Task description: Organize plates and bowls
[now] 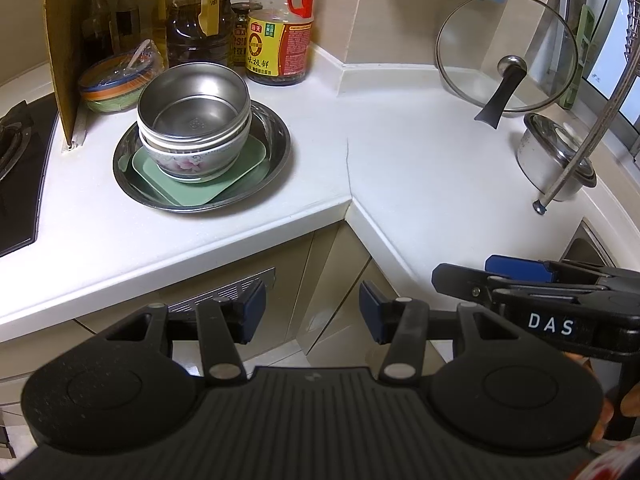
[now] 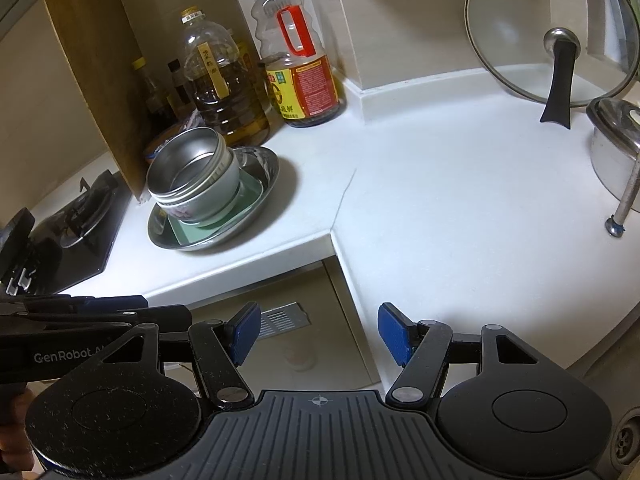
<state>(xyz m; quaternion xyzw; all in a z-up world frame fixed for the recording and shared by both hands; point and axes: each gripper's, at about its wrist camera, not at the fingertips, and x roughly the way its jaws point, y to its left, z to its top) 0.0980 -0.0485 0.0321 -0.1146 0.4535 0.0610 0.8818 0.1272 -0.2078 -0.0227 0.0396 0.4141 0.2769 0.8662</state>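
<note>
Both claws – left gripper [image 1: 312, 310] and right gripper [image 2: 318, 334] – hang open and empty off the counter's [image 1: 420, 168] front edge, bowls [image 1: 195, 120] stacked near its back-left corner.

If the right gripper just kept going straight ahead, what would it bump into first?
Probably the white countertop: the open right gripper hovers at its front corner edge with nothing between. The stacked bowls sit off to the left, though depth is uncertain.

We see the steel bowl [image 1: 195, 110] nested in the flowered bowl [image 1: 192, 160], on the square plate [image 1: 224, 176], inside the round tray [image 1: 256, 196]. Bottles [image 1: 280, 36] stand behind; the glass lid [image 1: 506, 52] leans far right.
</note>
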